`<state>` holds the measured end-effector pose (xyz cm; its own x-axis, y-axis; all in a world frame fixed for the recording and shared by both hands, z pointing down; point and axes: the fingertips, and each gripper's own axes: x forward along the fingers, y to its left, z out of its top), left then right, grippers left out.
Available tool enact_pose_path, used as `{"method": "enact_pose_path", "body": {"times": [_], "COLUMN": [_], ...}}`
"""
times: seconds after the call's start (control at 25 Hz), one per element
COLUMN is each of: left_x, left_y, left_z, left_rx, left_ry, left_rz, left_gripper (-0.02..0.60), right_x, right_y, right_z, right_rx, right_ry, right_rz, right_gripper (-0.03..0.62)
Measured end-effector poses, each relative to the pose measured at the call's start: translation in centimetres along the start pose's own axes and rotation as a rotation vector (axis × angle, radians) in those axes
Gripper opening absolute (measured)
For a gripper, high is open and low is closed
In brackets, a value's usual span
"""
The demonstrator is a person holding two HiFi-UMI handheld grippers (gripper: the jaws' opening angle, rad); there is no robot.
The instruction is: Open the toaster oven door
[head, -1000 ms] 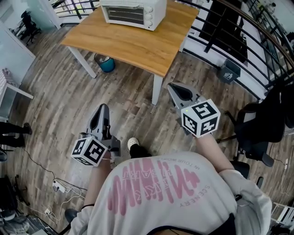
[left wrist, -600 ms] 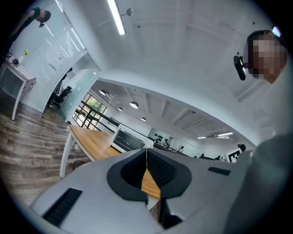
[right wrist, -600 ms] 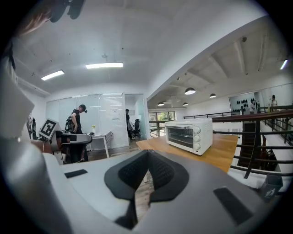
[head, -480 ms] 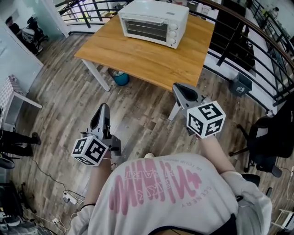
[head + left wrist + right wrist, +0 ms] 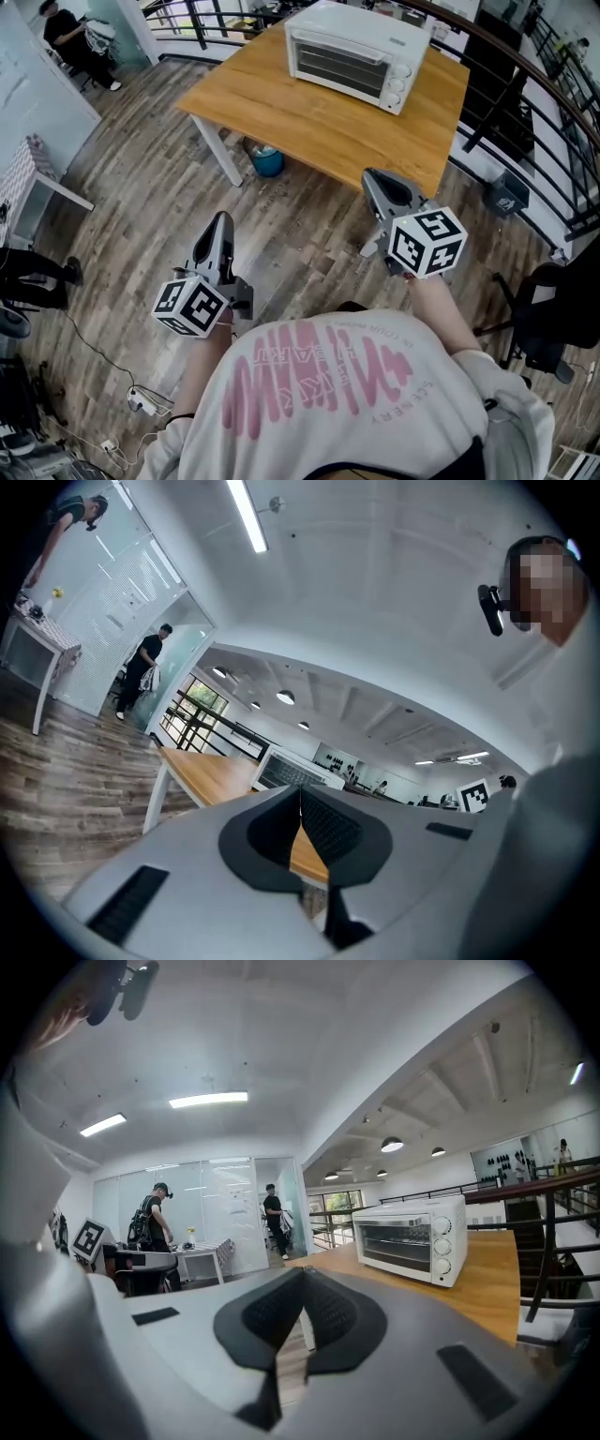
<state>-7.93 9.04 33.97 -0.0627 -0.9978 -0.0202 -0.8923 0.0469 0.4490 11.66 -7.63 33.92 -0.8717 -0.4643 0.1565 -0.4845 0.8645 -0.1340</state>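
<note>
Wooden table (image 5: 309, 127) nearer than before | toaster oven (image 5: 356, 56) door closed

A white toaster oven (image 5: 361, 54) stood, door shut, far on the wooden bench (image 5: 309, 127). The left gripper (image 5: 222, 223) and right gripper (image 5: 375, 178) hung nearer, well apart from it.

A white toaster oven (image 5: 361, 54) sits upright on the wooden tabletop (image 5: 309, 127) in the upper middle of the head view, towards the tabletop's far edge and turned at a slant to it. Its glass door (image 5: 336, 67) is shut flat against the front, and wire racks show through it. Three round white knobs (image 5: 399, 82) stand in a column to the right of the door. In the right gripper view the oven (image 5: 412, 1238) shows at the right of the frame, front facing the camera.
</note>
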Motion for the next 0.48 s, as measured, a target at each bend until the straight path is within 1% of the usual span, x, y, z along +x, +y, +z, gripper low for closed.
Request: {"method": "enact_pose_path", "body": {"times": [0.2,0.36,0.48], "left_x": [1.1,2.2,3.1], "left_y": [2.6,4.4,6.6], "left_z": [0.1,0.7,1.7], "left_rx": [-0.022,-0.023,-0.005], "left_ry": [0.003,-0.015,-0.036], "left_rz": [0.043,0.053,0.094], "left_gripper": [0.021,0.021,0.021], "right_x": [3.2,6.7,9.9], "right_y": [-0.6,-2.8,-4.9], "right_z": [-0.7,-0.6,0.6], "right_rx": [-0.011,0.0,0.0], "right_ry": [0.047,0.061,0.046], "right_rz": [0.01,0.017,0.01], "right_gripper": [0.009,0.009,0.009]}}
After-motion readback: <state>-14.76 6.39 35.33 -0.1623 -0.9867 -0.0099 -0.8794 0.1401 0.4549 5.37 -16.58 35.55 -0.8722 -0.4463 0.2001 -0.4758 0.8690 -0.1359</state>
